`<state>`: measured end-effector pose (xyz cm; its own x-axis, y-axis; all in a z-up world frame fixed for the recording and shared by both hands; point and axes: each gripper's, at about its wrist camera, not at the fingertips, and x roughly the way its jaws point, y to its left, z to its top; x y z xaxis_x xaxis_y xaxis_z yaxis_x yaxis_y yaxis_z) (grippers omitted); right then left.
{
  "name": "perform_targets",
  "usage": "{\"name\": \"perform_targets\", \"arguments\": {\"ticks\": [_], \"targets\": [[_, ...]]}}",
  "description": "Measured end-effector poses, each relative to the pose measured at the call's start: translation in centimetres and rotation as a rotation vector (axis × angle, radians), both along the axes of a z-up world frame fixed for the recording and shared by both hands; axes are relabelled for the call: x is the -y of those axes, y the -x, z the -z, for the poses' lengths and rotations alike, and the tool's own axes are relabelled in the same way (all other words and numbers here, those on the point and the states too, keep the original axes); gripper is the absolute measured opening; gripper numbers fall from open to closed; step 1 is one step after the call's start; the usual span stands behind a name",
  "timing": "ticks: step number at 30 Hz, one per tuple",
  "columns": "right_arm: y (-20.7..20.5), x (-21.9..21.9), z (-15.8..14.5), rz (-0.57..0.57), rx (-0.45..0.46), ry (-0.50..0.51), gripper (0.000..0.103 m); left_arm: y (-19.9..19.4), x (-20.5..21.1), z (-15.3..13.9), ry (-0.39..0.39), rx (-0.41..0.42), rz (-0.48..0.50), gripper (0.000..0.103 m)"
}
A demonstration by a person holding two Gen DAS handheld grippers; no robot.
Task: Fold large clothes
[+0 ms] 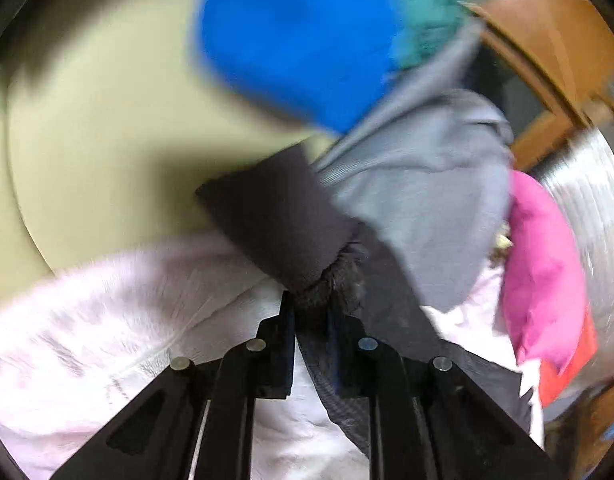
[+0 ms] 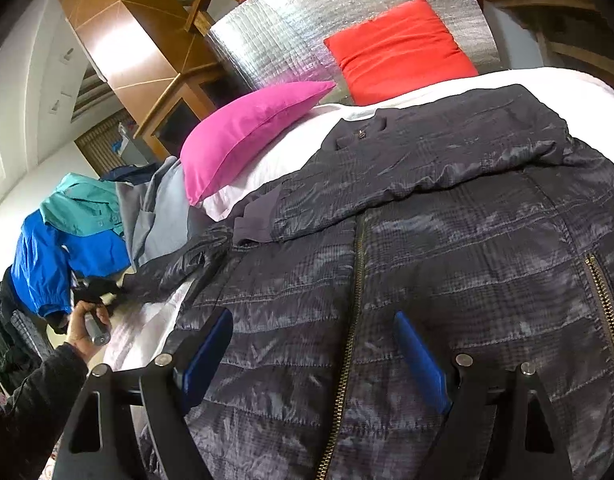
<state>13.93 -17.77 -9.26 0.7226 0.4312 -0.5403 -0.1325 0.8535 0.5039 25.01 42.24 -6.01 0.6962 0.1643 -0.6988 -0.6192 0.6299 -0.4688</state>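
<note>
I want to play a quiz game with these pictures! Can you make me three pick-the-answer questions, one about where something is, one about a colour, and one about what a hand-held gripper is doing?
1. Where is the dark quilted jacket?
A. Hanging on a hook
B. Spread flat on the bed
C. On the floor

2. What colour is the pillow right beside the jacket's collar?
A. Pink
B. Yellow
C. Brown

3. What is the left hand-held gripper doing?
A. Standing wide open over nothing
B. Holding a pillow
C. Pinching the jacket's sleeve cuff

Answers:
1. B, the jacket lies zipped and spread over the pale bed cover.
2. A, the pillow next to the collar is bright pink; a red one sits further back.
3. C, its jaws are shut on dark fabric just behind the ribbed cuff.
</note>
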Motion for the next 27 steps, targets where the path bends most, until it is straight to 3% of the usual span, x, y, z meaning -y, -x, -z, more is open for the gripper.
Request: {"name": "perform_targets", "arguments": {"ticks": [6, 9, 13, 17, 20, 24, 27], "targets": [[0.1, 0.7, -0.3, 0.016, 0.009, -0.038, 0.085, 1.2, 11.4, -12.0, -0.353, 0.18, 0.189, 0.014], [0.1, 1.3, -0.4, 0.028, 0.011, -0.059, 0.085, 1.3, 18.6, -15.9, -0.445, 0.272, 0.328, 0.013], [0.1, 2.2, -0.3, 0.049, 0.005, -0.096, 0.085, 0.7, 28.8, -17.8, -0.507, 0.337, 0.533, 0.013], [0.1, 3.3, -0.2, 0.073, 0.001, -0.137, 0.085, -1.0, 38.1, -15.7, -0.528, 0.308, 0.712, 0.014], [0.0, 4.1, -0.1, 0.091, -0.01, -0.172, 0.085, -3.3, 43.8, -11.6, -0.488, 0.209, 0.81, 0.014], [0.0, 5.1, 0.0, 0.111, -0.014, -0.207, 0.085, -5.8, 48.3, -6.0, -0.46, 0.06, 0.897, 0.018], [0.0, 5.9, 0.0, 0.13, -0.015, -0.226, 0.085, -6.2, 49.2, -3.2, -0.378, -0.047, 0.94, 0.044]]}}
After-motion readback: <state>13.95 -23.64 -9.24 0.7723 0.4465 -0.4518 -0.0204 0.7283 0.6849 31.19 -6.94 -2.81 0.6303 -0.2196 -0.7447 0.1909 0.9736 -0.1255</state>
